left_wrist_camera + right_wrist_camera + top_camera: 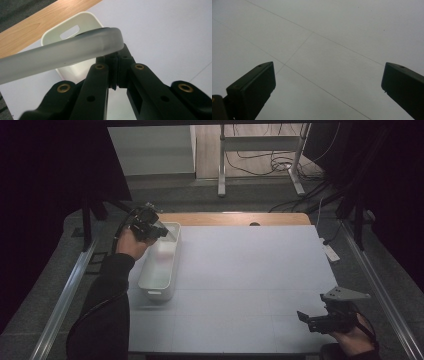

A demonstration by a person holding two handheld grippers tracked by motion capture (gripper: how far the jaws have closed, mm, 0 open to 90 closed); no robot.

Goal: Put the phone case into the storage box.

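Translucent plastic forms the flat lid [62, 53] clenched in the left gripper [150, 227] over the white bin [159, 287] at centre left of the high view, while the right gripper [325, 320] gapes released over the tabletop [250, 280] at lower right.

The high view is dim, its left and right sides lost in black, with the pale grey matte tabletop [250, 285] evenly lit and free of glare. Close up, the translucent frosted plastic piece [62, 57] is blurred and out of focus.
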